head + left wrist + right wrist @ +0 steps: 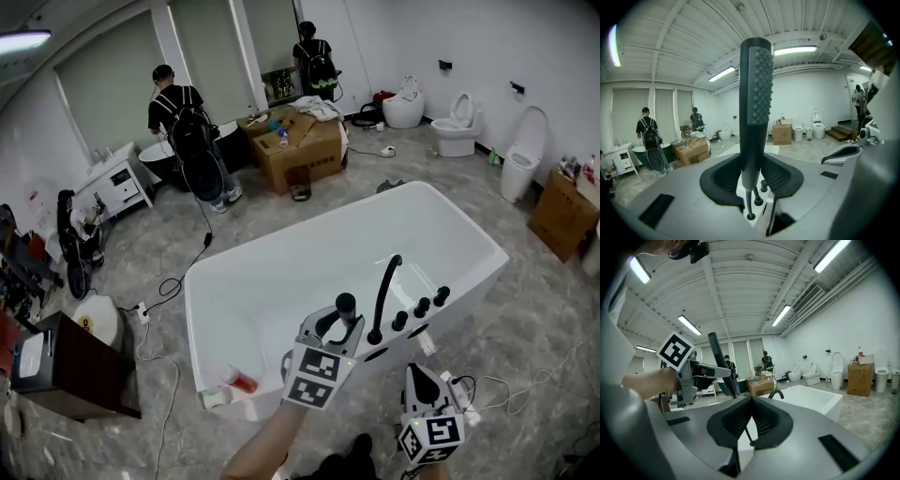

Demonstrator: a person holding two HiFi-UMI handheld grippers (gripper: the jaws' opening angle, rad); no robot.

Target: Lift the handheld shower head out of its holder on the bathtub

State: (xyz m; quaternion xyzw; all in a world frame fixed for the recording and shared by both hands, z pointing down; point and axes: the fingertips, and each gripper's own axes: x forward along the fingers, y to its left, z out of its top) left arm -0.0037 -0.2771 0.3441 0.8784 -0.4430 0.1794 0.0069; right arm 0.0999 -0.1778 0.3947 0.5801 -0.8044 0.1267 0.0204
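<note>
The left gripper (330,330) sits low in the centre of the head view, its jaws clamped on the black stick-shaped handheld shower head (344,305). The left gripper view shows this shower head (756,98) standing upright in the middle of the frame between the two dark pads, its nubbed spray face turned to the right. From its lower end a thin dark hose (748,201) drops to a small round hole (750,216) in the near rim of the white rectangular bathtub (272,281), so the shower head is raised clear of the rim, just left of the black curved faucet spout (382,295) and the row of round black knobs (422,307). The right gripper (419,380) is at the lower right of the head view, near the tub's rim; in the right gripper view its jaws are pressed together at their tips and grasp nothing. That view also shows the left gripper (723,373) at mid left, with the shower head (717,363) slanting up out of it. At the upper left of the head view two people (187,122) stand with their backs turned near brown cardboard boxes (305,150), and white toilets (459,127) line the upper right.
</note>
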